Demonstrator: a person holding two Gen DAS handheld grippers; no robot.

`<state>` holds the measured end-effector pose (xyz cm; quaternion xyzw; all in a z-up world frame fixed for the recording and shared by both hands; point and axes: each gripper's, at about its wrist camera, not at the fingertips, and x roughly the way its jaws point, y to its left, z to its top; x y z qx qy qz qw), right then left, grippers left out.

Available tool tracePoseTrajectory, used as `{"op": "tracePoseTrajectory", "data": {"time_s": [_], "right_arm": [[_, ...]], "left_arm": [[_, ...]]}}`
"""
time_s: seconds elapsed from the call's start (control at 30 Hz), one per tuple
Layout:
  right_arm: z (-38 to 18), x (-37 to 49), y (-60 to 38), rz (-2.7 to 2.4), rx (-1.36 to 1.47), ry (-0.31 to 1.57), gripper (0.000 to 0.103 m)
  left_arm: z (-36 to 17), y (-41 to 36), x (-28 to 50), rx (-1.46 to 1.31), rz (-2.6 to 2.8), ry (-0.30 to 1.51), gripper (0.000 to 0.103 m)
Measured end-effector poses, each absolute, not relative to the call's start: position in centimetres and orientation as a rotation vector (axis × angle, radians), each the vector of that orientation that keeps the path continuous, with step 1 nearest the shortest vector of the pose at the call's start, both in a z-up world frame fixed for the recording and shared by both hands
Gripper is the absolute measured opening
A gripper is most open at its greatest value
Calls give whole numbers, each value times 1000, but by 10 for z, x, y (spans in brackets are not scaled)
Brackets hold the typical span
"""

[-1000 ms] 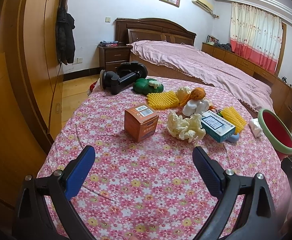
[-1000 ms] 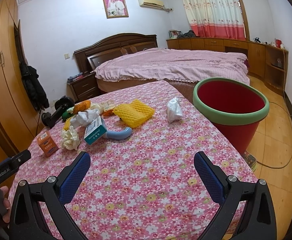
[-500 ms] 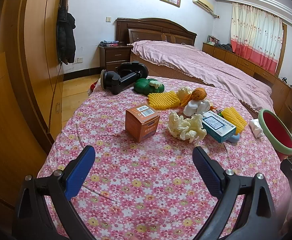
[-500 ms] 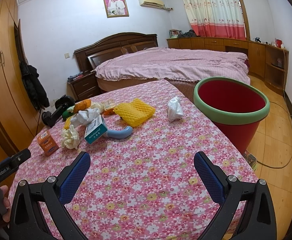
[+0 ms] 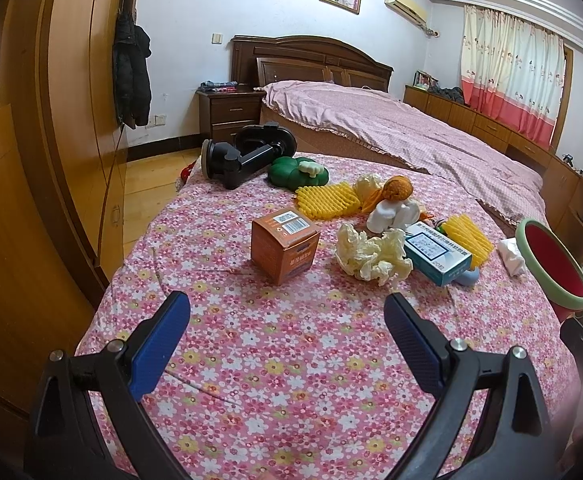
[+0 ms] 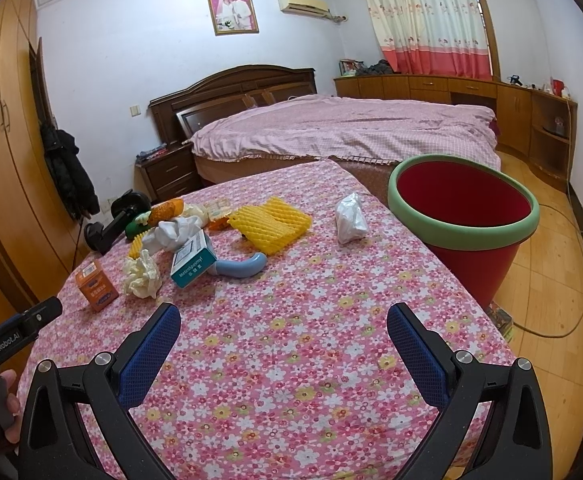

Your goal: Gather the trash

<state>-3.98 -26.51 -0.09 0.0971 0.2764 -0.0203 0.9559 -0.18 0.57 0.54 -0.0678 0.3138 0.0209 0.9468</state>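
Trash lies on a table with a pink floral cloth [image 5: 291, 344]: an orange box [image 5: 284, 245], crumpled cream paper [image 5: 371, 254], a teal-and-white box [image 5: 437, 253], yellow foam nets [image 5: 327, 200], and a white crumpled wrapper [image 6: 350, 219]. A red bin with a green rim [image 6: 463, 216] stands by the table's right edge. My left gripper [image 5: 287, 322] is open and empty, short of the orange box. My right gripper [image 6: 283, 332] is open and empty above the cloth, left of the bin.
A black suction mount [image 5: 243, 156], a green toy [image 5: 297, 172] and a light blue curved object [image 6: 241, 266] also lie on the table. A bed [image 6: 343, 128] stands behind. Wardrobes [image 5: 51, 120] line the left side. A cable [image 6: 571, 280] runs over the floor.
Both grippers have barely moved. Nothing was taken hold of or let go.
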Motion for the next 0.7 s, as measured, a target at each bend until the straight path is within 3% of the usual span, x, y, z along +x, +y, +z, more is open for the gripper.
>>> {"op": "tracePoseTrajectory", "data": {"time_s": [0.7], "right_arm": [[-4,-29,-267,-41,196,598,102]], "left_arm": [[3,12,18,-126,39,677,97]]}}
